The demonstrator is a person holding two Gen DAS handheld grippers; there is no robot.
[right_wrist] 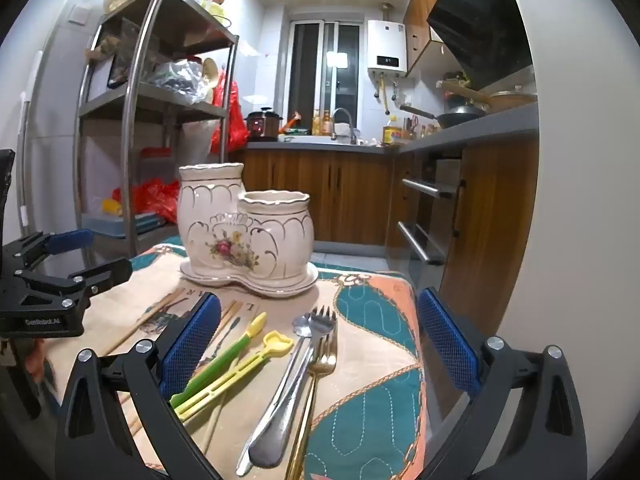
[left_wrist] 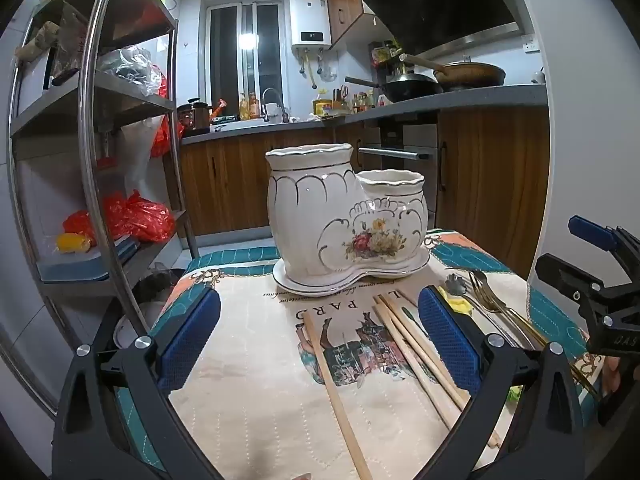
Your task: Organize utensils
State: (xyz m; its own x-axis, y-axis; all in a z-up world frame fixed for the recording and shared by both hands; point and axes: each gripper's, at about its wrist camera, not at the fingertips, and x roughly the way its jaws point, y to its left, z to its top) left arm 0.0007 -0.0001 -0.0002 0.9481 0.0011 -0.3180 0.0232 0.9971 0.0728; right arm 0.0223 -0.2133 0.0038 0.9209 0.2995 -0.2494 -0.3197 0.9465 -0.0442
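Observation:
A white ceramic double-cup utensil holder [left_wrist: 344, 216] with a flower print stands on its saucer at the far end of the cloth-covered table; it also shows in the right wrist view [right_wrist: 244, 232]. Wooden chopsticks [left_wrist: 336, 396] lie on the cloth between the fingers of my left gripper [left_wrist: 320, 340], which is open and empty. Metal forks and a spoon [right_wrist: 296, 368], plus a green and a yellow plastic utensil [right_wrist: 228, 364], lie between the fingers of my right gripper [right_wrist: 320, 344], also open and empty. The metal utensils also show in the left wrist view [left_wrist: 492, 300].
The patterned cloth [right_wrist: 368, 400] covers a small table. A steel shelf rack [left_wrist: 100, 120] with bags stands to the left. Wooden kitchen cabinets [left_wrist: 492, 184] and a countertop with woks stand behind and to the right.

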